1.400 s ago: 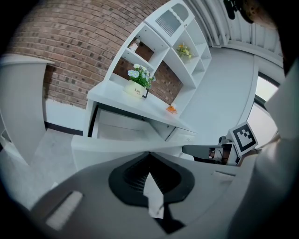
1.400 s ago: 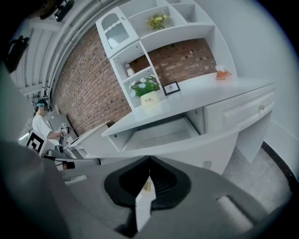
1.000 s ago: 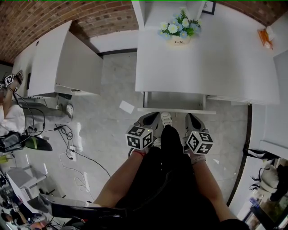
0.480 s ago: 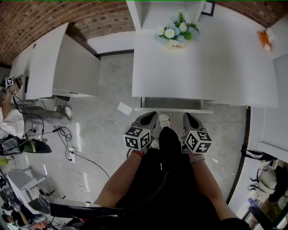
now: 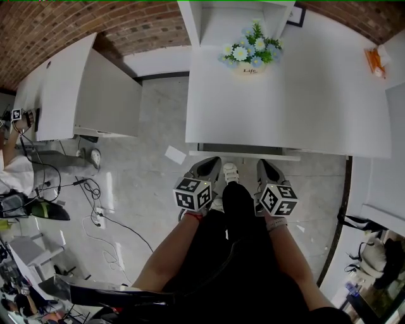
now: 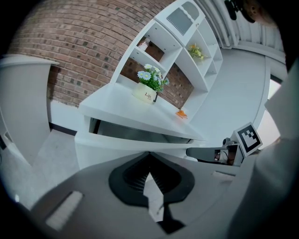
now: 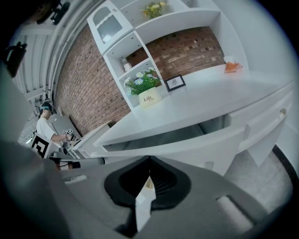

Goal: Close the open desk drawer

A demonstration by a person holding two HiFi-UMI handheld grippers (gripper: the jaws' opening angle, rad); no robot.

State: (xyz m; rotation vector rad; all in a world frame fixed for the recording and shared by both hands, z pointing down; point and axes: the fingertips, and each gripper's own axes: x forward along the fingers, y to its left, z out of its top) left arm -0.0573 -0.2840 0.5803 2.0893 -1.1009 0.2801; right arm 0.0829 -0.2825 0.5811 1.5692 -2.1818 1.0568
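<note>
The white desk (image 5: 291, 95) has its drawer (image 5: 243, 152) still a narrow slit out from under the top. My left gripper (image 5: 209, 166) and my right gripper (image 5: 264, 167) are side by side with their tips against the drawer front. In the left gripper view, my left gripper (image 6: 149, 155) has its jaws together against the drawer front (image 6: 117, 144), and the dark gap above it is thin. The right gripper view shows my right gripper (image 7: 149, 159) likewise shut at the drawer front (image 7: 196, 142). Neither holds anything.
A flower pot (image 5: 248, 50) and an orange item (image 5: 375, 62) sit on the desk, with a shelf unit (image 5: 234, 16) behind. A second white desk (image 5: 69, 82) stands to the left. Cables (image 5: 95, 190) and a paper scrap (image 5: 174, 154) lie on the floor. A person (image 5: 12, 171) is at far left.
The drawer has slid in under the desk top, from well out to a narrow slit. Both grippers moved forward with its front.
</note>
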